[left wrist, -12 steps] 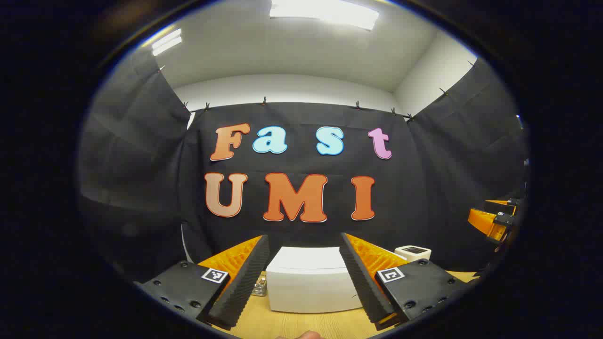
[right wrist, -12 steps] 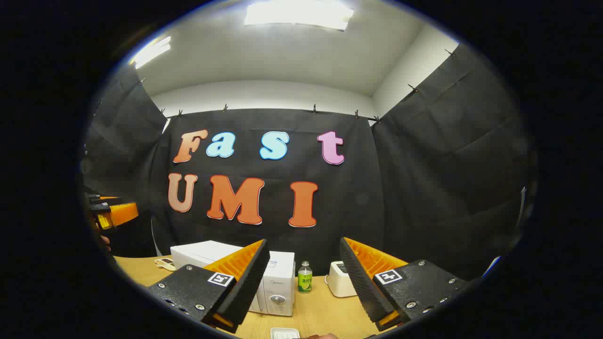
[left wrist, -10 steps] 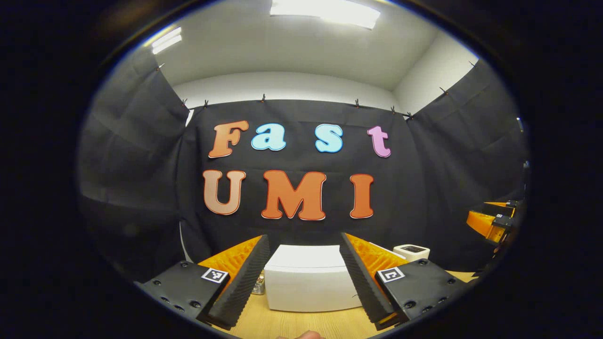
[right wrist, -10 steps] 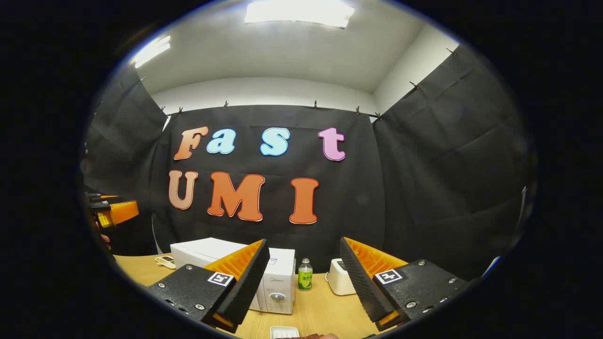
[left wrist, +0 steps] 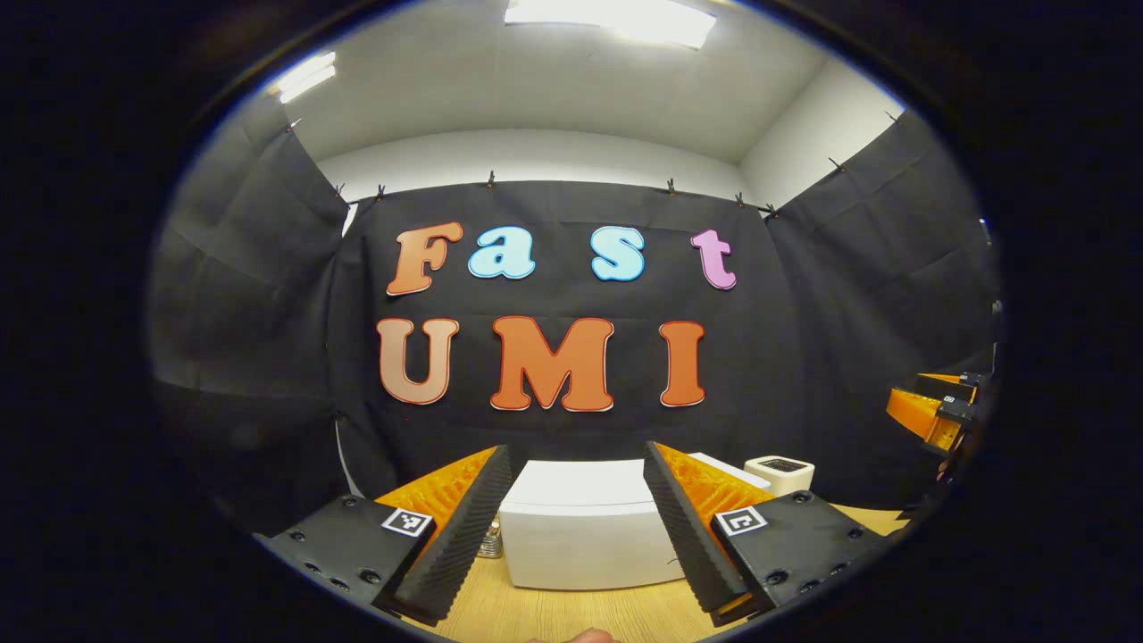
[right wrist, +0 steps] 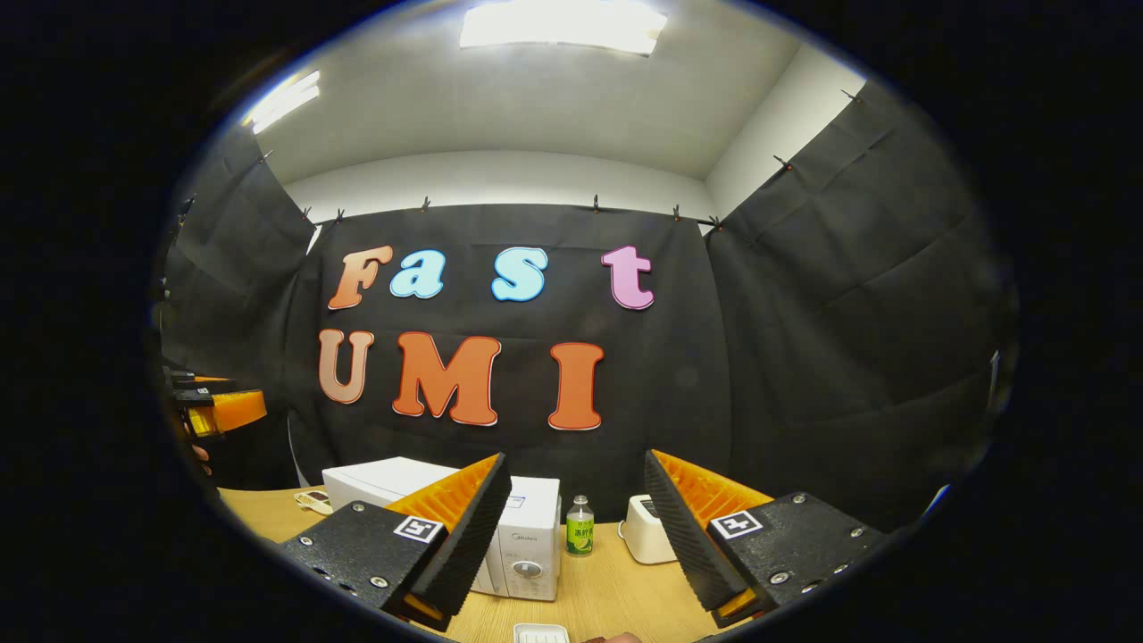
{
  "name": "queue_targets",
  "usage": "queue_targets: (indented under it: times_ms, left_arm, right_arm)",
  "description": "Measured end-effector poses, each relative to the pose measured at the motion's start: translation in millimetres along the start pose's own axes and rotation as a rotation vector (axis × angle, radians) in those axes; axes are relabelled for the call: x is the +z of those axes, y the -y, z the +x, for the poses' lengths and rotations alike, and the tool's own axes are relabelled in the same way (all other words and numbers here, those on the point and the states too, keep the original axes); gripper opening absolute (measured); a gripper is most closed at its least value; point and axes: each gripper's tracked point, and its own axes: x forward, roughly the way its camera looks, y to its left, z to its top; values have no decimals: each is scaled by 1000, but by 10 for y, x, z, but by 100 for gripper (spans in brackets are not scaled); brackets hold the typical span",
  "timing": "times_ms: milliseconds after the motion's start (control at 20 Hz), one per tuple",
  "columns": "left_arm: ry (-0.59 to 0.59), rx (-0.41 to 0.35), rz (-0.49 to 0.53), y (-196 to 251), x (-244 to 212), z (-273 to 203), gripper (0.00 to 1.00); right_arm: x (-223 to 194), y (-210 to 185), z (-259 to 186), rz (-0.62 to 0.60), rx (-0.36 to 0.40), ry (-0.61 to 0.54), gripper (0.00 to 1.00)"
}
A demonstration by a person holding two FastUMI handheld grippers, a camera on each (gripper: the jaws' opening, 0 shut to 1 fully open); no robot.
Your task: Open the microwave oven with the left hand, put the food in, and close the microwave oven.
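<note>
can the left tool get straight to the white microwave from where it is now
Probably yes. The left tool is open and the white box-shaped microwave sits framed between its fingers, with bare wooden table ahead. It is not yet touching, and the door handle isn't clear.

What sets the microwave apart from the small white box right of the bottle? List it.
The microwave is the larger of the two and has a round dial on its front; the small white box is lower, with a dark top panel. The microwave stands left of the bottle, the box right. Both are white and sit on the table.
</note>
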Motion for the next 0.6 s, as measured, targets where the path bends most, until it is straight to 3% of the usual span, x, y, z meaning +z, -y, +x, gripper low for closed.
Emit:
queue_targets:
  times_ms: [600]
  left_arm:
    - [-20,49,0,-144,14,-69,97]
  right_arm:
    - [50,25,-74,23,0,2,93]
